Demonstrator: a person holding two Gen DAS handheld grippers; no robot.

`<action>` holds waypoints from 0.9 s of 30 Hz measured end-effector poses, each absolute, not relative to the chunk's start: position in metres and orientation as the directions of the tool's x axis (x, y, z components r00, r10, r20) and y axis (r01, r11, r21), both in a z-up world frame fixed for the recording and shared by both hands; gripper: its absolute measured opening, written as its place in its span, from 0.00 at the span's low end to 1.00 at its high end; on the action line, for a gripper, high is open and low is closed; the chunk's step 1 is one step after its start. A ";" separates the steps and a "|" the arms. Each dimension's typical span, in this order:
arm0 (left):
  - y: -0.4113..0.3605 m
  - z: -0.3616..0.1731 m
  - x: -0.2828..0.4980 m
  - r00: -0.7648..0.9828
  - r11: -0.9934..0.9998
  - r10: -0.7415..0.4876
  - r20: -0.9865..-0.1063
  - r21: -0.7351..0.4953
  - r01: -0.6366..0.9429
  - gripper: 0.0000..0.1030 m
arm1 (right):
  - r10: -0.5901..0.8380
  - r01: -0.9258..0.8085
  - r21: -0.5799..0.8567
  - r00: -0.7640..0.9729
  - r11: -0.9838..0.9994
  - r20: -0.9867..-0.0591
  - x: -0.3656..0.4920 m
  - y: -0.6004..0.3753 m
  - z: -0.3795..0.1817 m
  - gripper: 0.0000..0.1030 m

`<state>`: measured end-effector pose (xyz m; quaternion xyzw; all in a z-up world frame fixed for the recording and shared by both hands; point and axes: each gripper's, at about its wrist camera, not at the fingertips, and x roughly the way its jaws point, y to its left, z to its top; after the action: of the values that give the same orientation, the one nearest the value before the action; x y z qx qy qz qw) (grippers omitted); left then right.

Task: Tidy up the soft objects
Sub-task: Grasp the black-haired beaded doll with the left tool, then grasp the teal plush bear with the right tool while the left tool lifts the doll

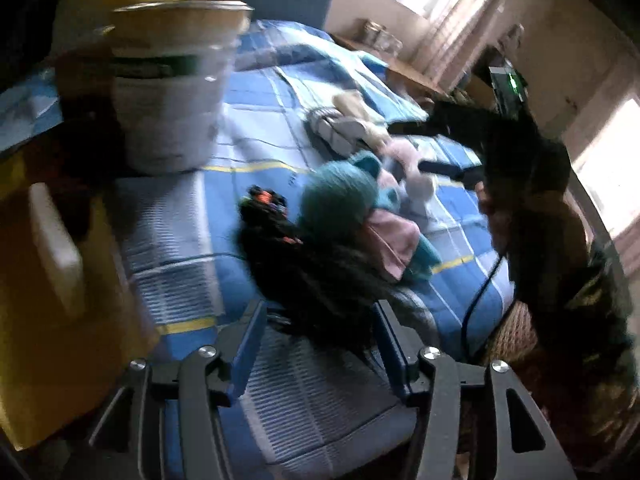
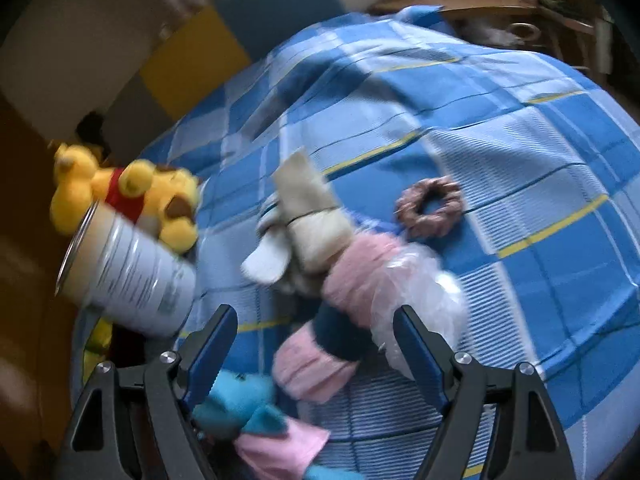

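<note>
On the blue checked bedcover (image 1: 168, 232) lies a heap of soft things. My left gripper (image 1: 320, 308) is open, and a black shaggy item with orange specks (image 1: 304, 264) lies at its fingertips, partly between them. Just beyond is a teal plush with a pink piece (image 1: 340, 200). My right gripper (image 2: 316, 314), also seen in the left wrist view (image 1: 424, 148), is open over a pink and navy bundle (image 2: 344, 292) wrapped in clear plastic (image 2: 420, 292). A beige cloth roll (image 2: 308, 208) and a brownish scrunchie (image 2: 430, 208) lie past it. The teal plush (image 2: 240, 404) sits under its left finger.
A white bucket (image 1: 172, 100) stands on the bed at the left, with a yellow bear plush (image 2: 120, 196) behind it. A person's camouflage sleeve (image 1: 592, 320) and a black cable (image 1: 480, 296) are at the right. A wooden shelf with jars (image 1: 384, 40) is beyond the bed.
</note>
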<state>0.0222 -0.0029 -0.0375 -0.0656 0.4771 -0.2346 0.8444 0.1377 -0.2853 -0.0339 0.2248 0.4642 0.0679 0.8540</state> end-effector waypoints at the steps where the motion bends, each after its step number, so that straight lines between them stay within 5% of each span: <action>1: 0.001 -0.036 0.024 0.444 0.889 -0.448 -0.776 -0.332 0.315 0.54 | 0.346 0.063 0.450 0.548 0.891 -0.762 0.138 -0.280 -0.034 0.79; 12: -0.031 -0.060 0.081 0.411 0.932 -0.356 -0.839 -0.286 0.224 0.44 | 0.323 0.057 0.418 0.542 0.907 -0.776 0.138 -0.276 -0.035 0.79; 24: -0.059 -0.094 0.087 0.477 0.960 -0.219 -0.852 -0.101 0.260 0.49 | 0.426 -0.093 0.441 0.493 0.893 -0.759 0.140 -0.249 -0.033 0.79; 27: -0.054 -0.093 0.083 0.487 0.964 -0.203 -0.850 -0.088 0.249 0.35 | 0.432 -0.141 0.414 0.438 0.899 -0.788 0.141 -0.235 -0.039 0.75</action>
<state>0.0830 -0.0542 -0.0934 0.0235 0.4894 -0.1314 0.8618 0.1409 -0.2346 -0.0388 0.1447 0.5014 0.1714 0.8356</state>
